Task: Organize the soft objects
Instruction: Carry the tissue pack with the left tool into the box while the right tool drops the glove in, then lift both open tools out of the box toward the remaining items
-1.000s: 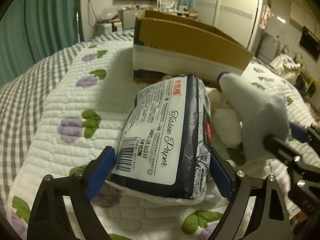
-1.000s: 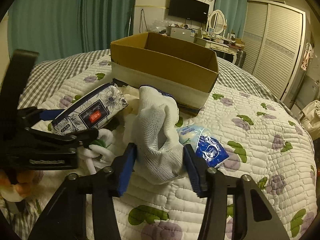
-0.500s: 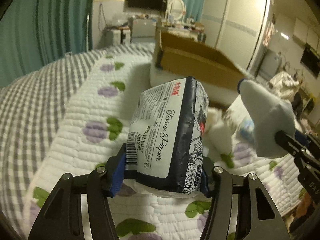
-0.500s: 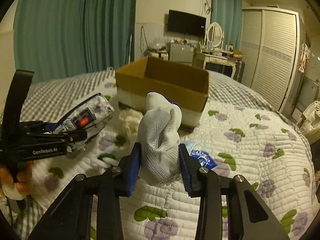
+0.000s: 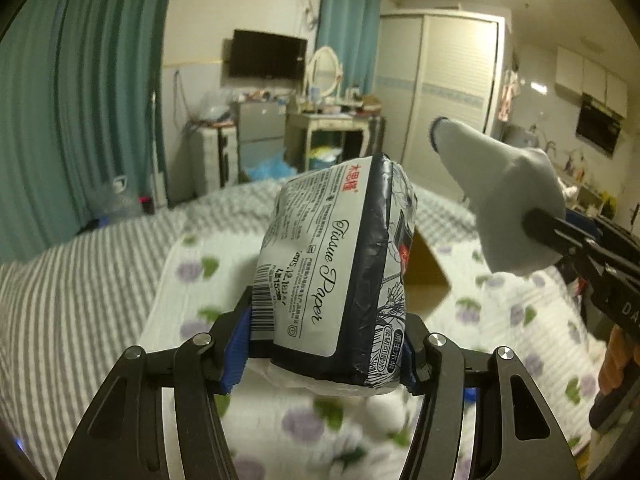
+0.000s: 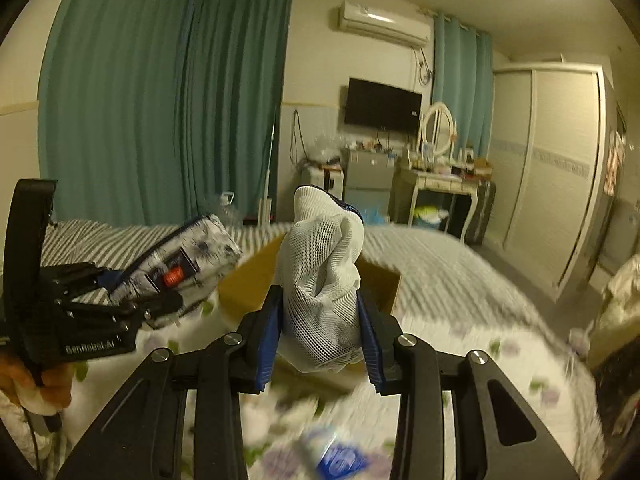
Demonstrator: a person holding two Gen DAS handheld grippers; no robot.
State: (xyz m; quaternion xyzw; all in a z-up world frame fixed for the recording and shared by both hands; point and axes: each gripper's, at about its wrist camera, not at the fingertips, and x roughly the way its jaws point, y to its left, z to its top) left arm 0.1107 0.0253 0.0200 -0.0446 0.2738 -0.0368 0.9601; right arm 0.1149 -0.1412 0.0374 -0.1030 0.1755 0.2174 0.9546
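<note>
At frame centre of the left wrist view, the left tool (image 5: 322, 354) pinches a tissue paper pack (image 5: 340, 272) above the quilted bed (image 5: 192, 304). Centre of the right wrist view, the right tool (image 6: 322, 330) clamps a white mesh glove (image 6: 324, 280) before a cardboard box (image 6: 256, 276).

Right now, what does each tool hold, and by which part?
Left tool: tissue pack, by its lower end. Right tool: white glove, around its lower half.
</note>
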